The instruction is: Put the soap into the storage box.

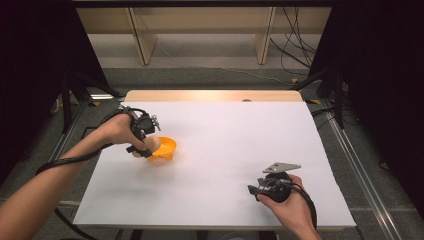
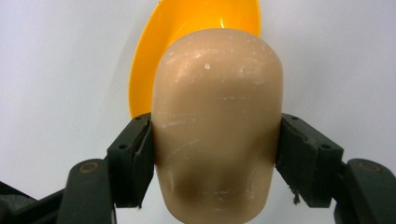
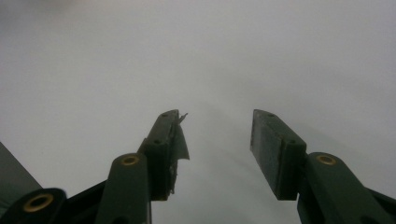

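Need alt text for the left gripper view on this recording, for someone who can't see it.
Seen from the left tool, its two black jaws are closed on the sides of a smooth tan egg-shaped object. Beyond it, an orange bowl sits on the white table surface.

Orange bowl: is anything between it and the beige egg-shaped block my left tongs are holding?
Nothing visible. The left tongs grip the beige block by its sides, and the orange bowl lies just beyond it on the white table cover, with nothing between. The right tongs are open and well away.
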`<state>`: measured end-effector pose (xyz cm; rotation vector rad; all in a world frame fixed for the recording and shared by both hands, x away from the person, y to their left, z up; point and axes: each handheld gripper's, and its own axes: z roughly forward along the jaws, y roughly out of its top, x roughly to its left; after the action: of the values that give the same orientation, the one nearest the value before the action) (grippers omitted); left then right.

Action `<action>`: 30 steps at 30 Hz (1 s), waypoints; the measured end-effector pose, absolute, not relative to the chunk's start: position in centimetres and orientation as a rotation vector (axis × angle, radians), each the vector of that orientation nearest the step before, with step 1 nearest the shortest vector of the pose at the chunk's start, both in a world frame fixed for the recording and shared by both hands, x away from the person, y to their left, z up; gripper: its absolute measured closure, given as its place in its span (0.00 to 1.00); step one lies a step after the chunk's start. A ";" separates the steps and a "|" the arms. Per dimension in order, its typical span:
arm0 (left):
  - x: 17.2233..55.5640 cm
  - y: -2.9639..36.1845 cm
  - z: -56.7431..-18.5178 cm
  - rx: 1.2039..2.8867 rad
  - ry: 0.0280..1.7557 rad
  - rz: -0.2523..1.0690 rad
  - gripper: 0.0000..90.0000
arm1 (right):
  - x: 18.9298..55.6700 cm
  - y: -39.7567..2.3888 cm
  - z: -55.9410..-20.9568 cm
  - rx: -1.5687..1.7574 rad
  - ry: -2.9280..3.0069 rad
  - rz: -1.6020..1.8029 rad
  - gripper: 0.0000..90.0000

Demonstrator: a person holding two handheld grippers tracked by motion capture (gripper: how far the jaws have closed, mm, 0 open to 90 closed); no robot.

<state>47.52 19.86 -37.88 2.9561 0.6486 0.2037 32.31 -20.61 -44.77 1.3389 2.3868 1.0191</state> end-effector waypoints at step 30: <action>48.7 18.9 -38.3 2.945 0.553 0.220 0.36 | 32.3 -20.7 -44.6 1.334 2.396 0.998 0.59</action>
<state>48.73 18.95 -38.34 2.9448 0.5528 0.2205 32.27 -20.67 -44.58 1.3336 2.3958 0.9981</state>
